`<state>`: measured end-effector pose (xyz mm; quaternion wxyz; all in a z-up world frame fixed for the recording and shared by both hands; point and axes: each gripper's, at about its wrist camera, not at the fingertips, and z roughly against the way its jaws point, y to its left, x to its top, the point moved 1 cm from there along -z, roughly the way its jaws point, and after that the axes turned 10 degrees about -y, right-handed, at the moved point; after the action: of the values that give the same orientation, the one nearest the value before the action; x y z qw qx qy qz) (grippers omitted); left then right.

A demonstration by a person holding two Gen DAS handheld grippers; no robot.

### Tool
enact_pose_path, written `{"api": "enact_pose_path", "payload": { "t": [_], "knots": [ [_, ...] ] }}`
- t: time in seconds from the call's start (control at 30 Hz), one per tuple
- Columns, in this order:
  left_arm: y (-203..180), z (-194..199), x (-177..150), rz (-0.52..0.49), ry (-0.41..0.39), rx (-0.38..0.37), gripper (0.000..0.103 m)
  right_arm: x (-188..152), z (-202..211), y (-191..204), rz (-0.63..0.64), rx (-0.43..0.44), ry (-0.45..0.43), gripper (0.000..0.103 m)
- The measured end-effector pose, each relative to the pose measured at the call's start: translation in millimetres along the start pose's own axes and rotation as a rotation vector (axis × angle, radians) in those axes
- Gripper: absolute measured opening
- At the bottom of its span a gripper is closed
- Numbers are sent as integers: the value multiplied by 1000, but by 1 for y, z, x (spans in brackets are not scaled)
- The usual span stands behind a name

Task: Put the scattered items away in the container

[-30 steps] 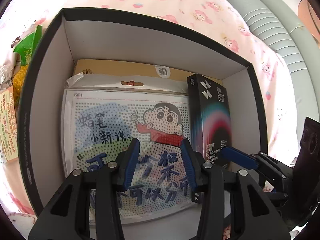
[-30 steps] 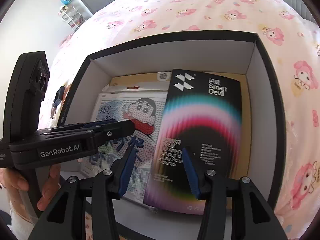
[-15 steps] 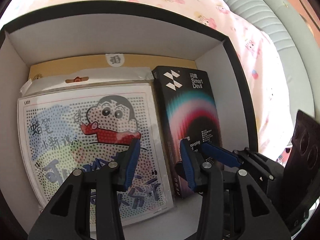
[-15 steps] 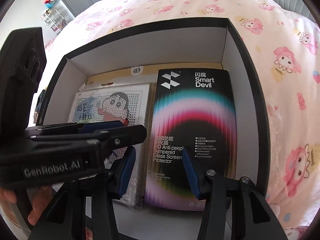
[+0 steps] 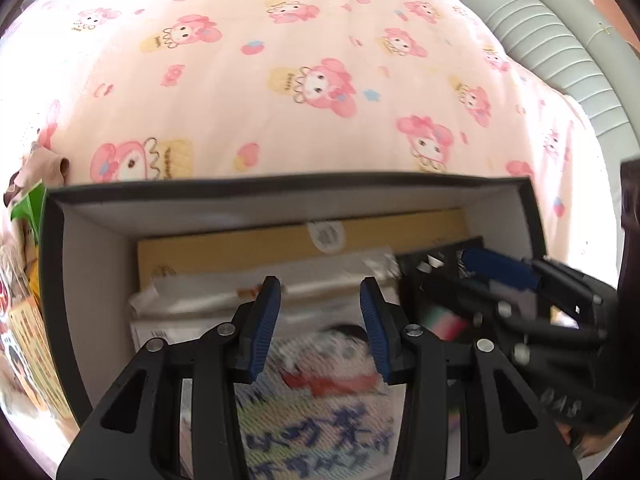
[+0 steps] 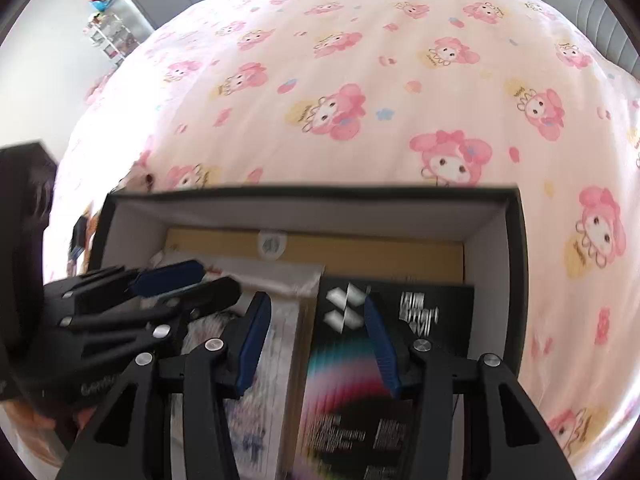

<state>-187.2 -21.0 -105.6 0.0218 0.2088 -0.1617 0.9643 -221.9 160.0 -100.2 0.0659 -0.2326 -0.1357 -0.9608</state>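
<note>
Both the left gripper [image 5: 320, 300] and the right gripper [image 6: 316, 316] hang over the black-rimmed box [image 5: 280, 184] on the pink cartoon-print bedspread [image 5: 280, 80], jaws spread and nothing between the pads. Inside the box lie a cartoon bead-art sheet [image 5: 320, 400], a black screen protector pack [image 6: 360, 380] to its right, and a tan cardboard envelope [image 5: 240, 246] beneath. Snack packets [image 5: 24, 320] remain outside the box's left wall.

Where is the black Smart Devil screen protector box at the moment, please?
The black screen protector box lies flat inside the container, on its right side beside the cartoon bead kit, under the right gripper.
</note>
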Motion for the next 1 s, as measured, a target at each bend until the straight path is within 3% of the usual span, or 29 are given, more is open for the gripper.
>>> {"api": "enact_pose_path", "payload": {
  "t": [0.17, 0.23, 0.53, 0.77, 0.83, 0.93, 1.0],
  "knots": [
    [16, -17, -10, 56, 5, -14, 41, 7, -25, -18, -84, 20, 30, 45],
    [-3, -37, 7, 60, 10, -10, 41, 7, -27, -17, -80, 20, 29, 45],
    [0, -32, 0, 62, -6, -17, 45, -9, -24, -15, -61, 20, 47, 46],
    [-2, -29, 0, 67, -31, -29, 45, -31, -12, -23, -164, 143, 63, 46],
    [-9, -23, -1, 51, -52, -48, 45, -33, -4, -22, -154, 102, 34, 46],
    [-27, -5, -10, -8, -93, -71, 45, -37, 17, -6, -46, -28, -69, 46],
    [-36, 7, -16, -44, -125, -44, 42, -43, 33, 4, -2, -60, -137, 45]
  ]
}}
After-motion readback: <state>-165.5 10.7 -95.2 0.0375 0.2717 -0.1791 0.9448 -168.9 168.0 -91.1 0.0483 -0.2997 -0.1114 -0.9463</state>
